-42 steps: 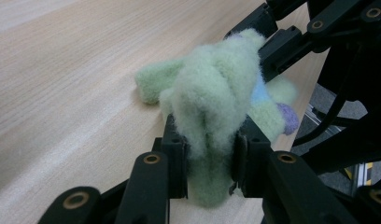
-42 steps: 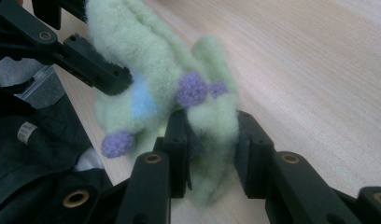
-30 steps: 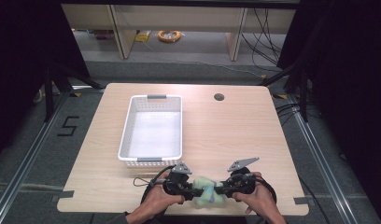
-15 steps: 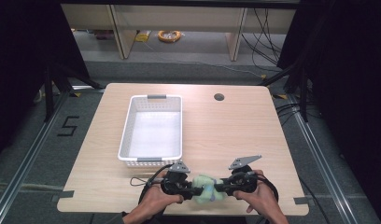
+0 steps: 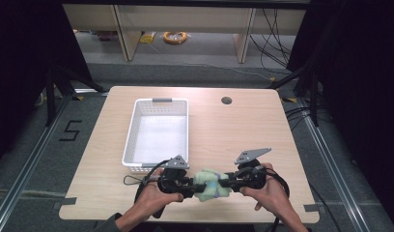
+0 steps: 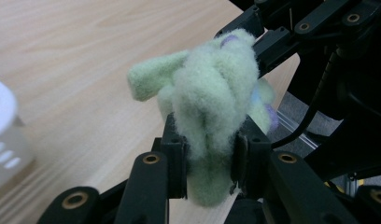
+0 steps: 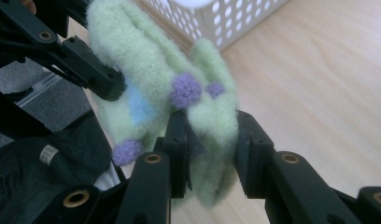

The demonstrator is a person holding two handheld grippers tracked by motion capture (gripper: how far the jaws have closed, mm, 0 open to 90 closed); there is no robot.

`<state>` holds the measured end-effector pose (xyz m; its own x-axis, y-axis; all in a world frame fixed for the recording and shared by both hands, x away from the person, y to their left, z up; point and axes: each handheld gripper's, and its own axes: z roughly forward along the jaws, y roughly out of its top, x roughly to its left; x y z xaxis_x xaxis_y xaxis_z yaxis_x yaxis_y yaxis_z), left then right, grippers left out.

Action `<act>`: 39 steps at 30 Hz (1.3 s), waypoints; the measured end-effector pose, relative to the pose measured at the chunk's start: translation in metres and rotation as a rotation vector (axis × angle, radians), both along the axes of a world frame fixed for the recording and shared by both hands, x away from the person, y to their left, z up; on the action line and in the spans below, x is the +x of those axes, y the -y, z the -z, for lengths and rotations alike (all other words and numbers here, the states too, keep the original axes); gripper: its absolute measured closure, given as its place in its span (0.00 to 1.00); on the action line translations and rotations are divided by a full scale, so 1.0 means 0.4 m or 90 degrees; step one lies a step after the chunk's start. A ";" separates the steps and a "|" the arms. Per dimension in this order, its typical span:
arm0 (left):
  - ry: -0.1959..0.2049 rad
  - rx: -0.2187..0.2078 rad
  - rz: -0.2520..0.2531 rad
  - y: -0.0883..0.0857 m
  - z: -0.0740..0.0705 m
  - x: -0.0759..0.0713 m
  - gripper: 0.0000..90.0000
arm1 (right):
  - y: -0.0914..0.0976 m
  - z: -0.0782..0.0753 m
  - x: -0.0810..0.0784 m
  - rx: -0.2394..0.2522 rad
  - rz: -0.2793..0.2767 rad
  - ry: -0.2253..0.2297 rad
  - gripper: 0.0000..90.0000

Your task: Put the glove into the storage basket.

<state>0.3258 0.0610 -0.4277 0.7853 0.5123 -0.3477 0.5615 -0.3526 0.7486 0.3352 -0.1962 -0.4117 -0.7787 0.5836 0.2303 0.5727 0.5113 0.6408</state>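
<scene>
Both grippers have the sock (image 5: 210, 184) pinched between their jaws: left gripper (image 6: 208, 161) and right gripper (image 7: 211, 149) each clamp a fold. Pickup looks done; the basket (image 5: 156, 102) beyond the jaws waits, empty

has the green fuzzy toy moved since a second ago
Yes. In the high view the green fuzzy toy, clamped between both grippers, sits slightly farther from the table's near edge, so lifted.
</scene>
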 end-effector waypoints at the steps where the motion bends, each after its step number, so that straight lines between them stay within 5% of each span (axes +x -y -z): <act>1: -0.002 -0.008 -0.003 -0.003 -0.006 0.003 0.76 | -0.004 -0.006 0.005 0.005 -0.003 0.007 0.78; 11: 0.005 -0.005 -0.048 -0.078 -0.066 0.057 0.76 | -0.070 -0.079 0.085 0.001 -0.033 0.047 0.78; 16: -0.001 -0.006 -0.070 -0.122 -0.079 0.091 0.76 | -0.116 -0.110 0.121 -0.002 -0.032 0.039 0.78; 39: -0.037 0.013 -0.127 -0.288 -0.081 0.210 0.77 | -0.293 -0.122 0.268 -0.003 -0.053 0.029 0.78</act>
<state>0.4096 0.1762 -0.3952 0.6465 0.6630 -0.3775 0.6637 -0.2446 0.7069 0.4423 -0.0788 -0.3628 -0.8345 0.5170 0.1907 0.4978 0.5587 0.6634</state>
